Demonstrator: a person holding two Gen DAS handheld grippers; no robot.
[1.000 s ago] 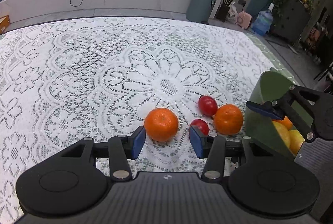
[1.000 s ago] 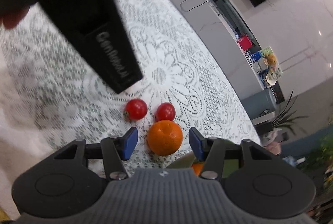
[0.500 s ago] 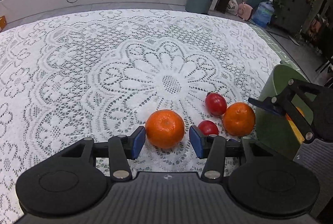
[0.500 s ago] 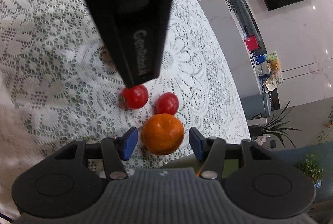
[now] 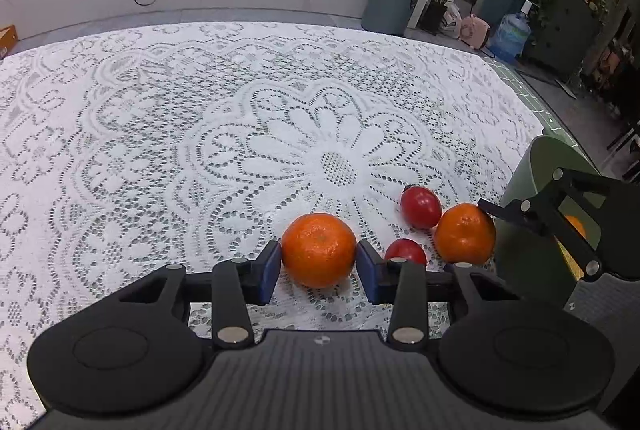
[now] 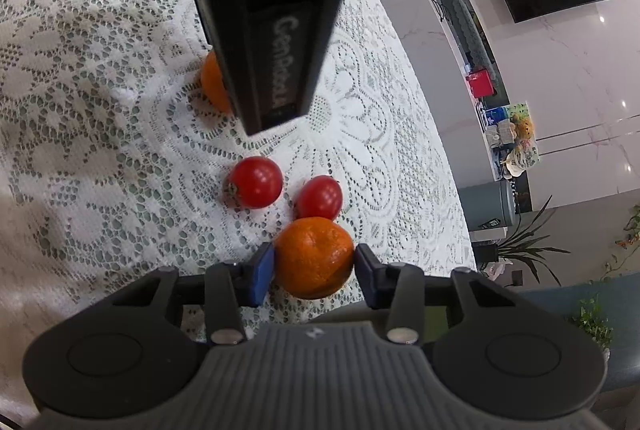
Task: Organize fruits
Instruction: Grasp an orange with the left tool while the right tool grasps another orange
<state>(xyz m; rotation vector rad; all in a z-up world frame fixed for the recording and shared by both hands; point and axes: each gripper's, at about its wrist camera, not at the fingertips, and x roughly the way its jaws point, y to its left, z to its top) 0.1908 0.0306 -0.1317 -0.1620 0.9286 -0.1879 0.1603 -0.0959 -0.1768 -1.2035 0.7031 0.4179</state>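
The left gripper (image 5: 318, 272) has its blue fingers (image 5: 269, 272) on either side of a mandarin (image 5: 319, 250), both pads at the fruit's flanks and apparently touching it, the fruit resting on the lace-covered tabletop (image 5: 160, 150). The right gripper (image 6: 312, 272) brackets a second mandarin (image 6: 314, 258) the same way, its fingers (image 6: 261, 274) against the peel on both sides. From the left wrist view this second mandarin (image 5: 465, 233) sits to the right, just beside a green bowl (image 5: 528, 190) with orange and yellow fruit inside. Two small tomatoes lie between the mandarins: the near tomato (image 5: 406, 251) just beside the left gripper's right finger, the far tomato (image 5: 421, 207) touching the second mandarin. A grey bin (image 5: 394, 0) stands on the floor beyond the tabletop
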